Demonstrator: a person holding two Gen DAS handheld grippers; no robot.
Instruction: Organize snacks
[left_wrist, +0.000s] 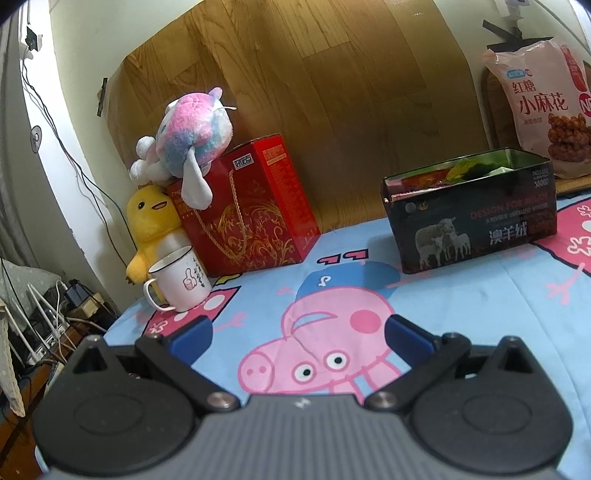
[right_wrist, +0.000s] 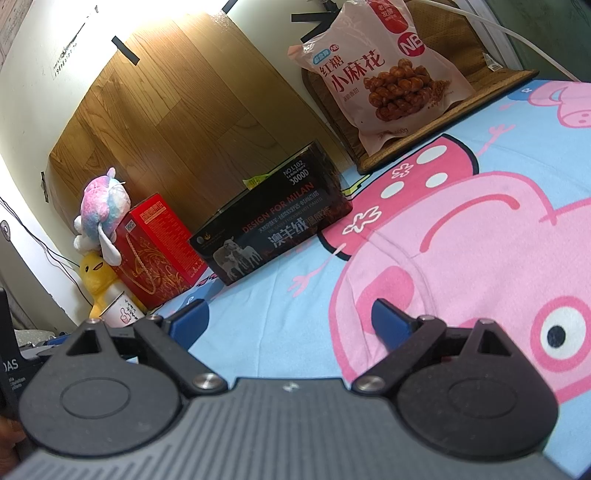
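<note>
Black tin box (left_wrist: 476, 229), lid off, holding mixed snack packets (left_wrist: 443, 175); stands on the cartoon-pig sheet (left_wrist: 258, 280) near the wood-grain panel (left_wrist: 295, 92). Printed "DESIGN FOR MILAN", "NO.L102", sheep picture. Pink snack bag (right_wrist: 384, 74) behind, marked 红糖小麻花. Left gripper (left_wrist: 299, 332) and right gripper (right_wrist: 288, 321): both spread wide, nothing held.

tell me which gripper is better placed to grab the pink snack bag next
Right, probably. In its view the pink twisted-dough snack bag stands large, ahead beyond the open right gripper. For the open left gripper the bag sits far right, behind the black sheep-printed tin.
</note>
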